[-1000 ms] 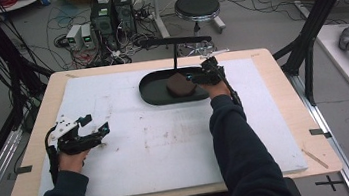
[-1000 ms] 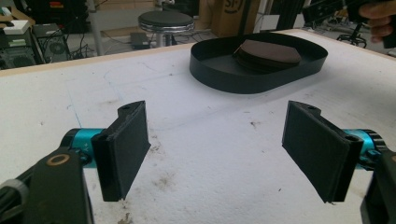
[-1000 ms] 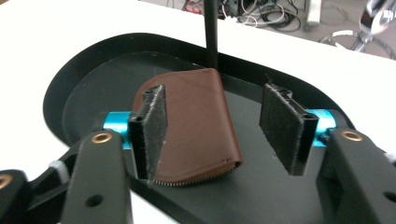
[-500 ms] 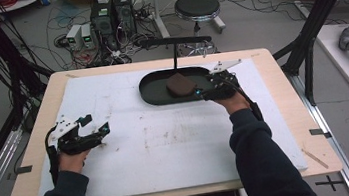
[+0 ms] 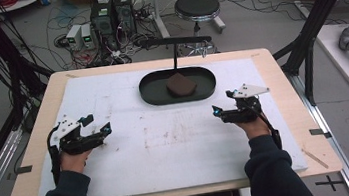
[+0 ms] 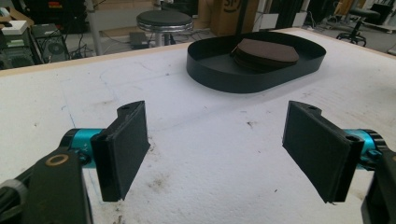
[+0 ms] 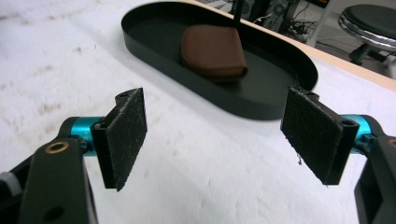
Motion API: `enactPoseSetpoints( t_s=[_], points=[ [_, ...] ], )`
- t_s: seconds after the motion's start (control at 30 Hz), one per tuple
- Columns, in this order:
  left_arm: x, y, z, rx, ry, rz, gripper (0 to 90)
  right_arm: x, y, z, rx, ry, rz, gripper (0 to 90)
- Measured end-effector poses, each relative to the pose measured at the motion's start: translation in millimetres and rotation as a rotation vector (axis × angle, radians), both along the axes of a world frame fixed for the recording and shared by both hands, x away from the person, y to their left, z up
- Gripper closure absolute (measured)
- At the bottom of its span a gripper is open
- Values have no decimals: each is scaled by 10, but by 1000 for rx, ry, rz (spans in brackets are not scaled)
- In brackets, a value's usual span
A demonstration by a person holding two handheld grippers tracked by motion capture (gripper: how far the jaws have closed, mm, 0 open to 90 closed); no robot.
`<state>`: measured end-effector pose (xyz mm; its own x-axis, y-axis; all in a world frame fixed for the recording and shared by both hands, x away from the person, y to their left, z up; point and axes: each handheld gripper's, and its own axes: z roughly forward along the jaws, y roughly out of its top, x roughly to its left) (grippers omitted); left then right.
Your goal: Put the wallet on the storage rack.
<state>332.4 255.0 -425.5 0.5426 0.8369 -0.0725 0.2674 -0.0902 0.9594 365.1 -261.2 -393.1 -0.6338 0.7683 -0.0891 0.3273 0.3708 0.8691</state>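
Brown pad (image 7: 214, 52) lies in black tray (image 7: 280, 100) on scuffed white mat (image 5: 178, 143) beyond both grippers' spread, empty jaws; right's just opened.

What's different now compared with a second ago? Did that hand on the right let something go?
The right gripper has pulled back from the black tray toward the person, its jaws just opening with nothing between them. The brown pad lies in the tray, released. The left gripper stayed put, open, as did the tray.
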Motion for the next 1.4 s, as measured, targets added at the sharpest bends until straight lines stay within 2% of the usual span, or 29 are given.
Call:
enactPoseSetpoints(
  t_s=[0.13,0.23,0.33,0.53,0.77,1.4],
  points=[
    [8,-23,-8,6,-5,-1,224,-101,-70,-130,0,-17,-30,217],
    [22,-36,-12,0,-13,3,224,-98,-102,-182,-16,-2,-36,217],
    [27,-28,-2,2,-16,8,224,-109,-117,-180,-17,-7,-40,217],
    [25,-36,8,1,-20,7,223,-151,-152,-174,-49,-18,-48,218],
    [6,-50,20,5,-21,-4,224,-195,-175,-141,-43,-42,-71,218],
    [-7,-62,20,3,-21,-11,223,-191,-190,-153,-61,-25,-85,218]
  ],
)
